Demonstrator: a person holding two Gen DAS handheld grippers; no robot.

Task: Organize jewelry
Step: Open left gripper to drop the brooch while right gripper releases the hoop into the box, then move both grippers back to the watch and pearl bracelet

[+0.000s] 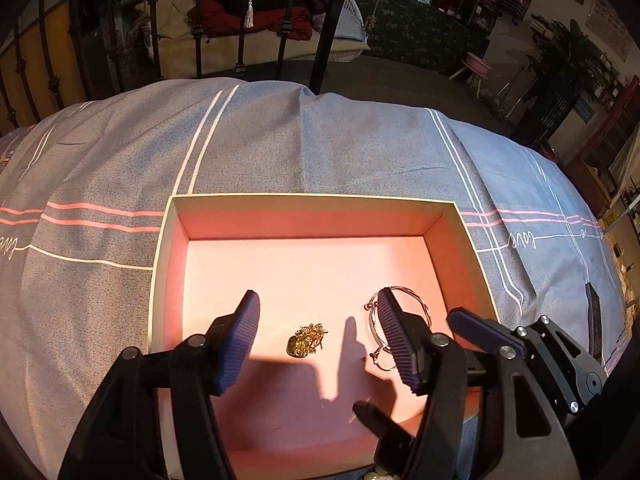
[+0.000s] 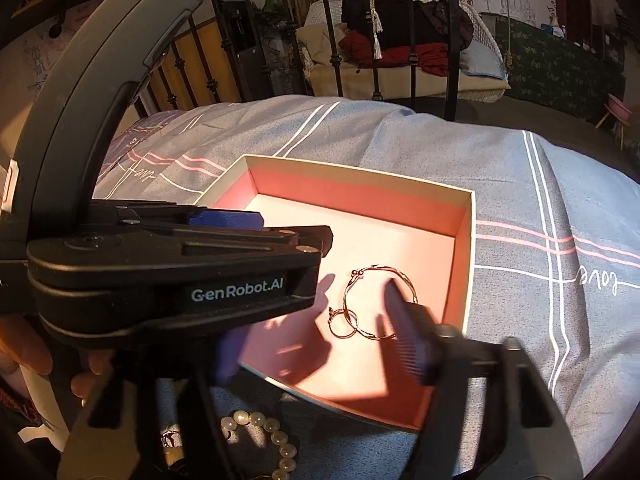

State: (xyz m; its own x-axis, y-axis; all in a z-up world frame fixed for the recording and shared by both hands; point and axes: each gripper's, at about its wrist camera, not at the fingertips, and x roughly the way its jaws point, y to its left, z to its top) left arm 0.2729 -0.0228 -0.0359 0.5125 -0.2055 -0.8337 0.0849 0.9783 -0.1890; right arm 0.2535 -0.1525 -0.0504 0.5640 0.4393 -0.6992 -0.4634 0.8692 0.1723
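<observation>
A shallow pink-lined box [image 1: 312, 203] [image 2: 470, 240] lies on the grey bedspread. Inside it lie a gold pendant with a bunched chain [image 1: 306, 339] and two linked gold hoop earrings [image 1: 416, 304] [image 2: 362, 308]. My left gripper [image 1: 320, 332] is open and empty, hovering over the box with the pendant between its fingers. My right gripper [image 2: 320, 344] is open and empty just above the hoops; the left gripper's body [image 2: 172, 276] hides its left finger. A pearl bracelet [image 2: 272, 436] lies on the bedspread in front of the box.
The bedspread [image 1: 320, 140] has white and pink stripes. A black iron bed frame [image 1: 328, 24] stands behind it, with a wicker seat piled with clothes [image 1: 256, 16] beyond. A small gold piece [image 2: 172, 440] lies beside the pearls.
</observation>
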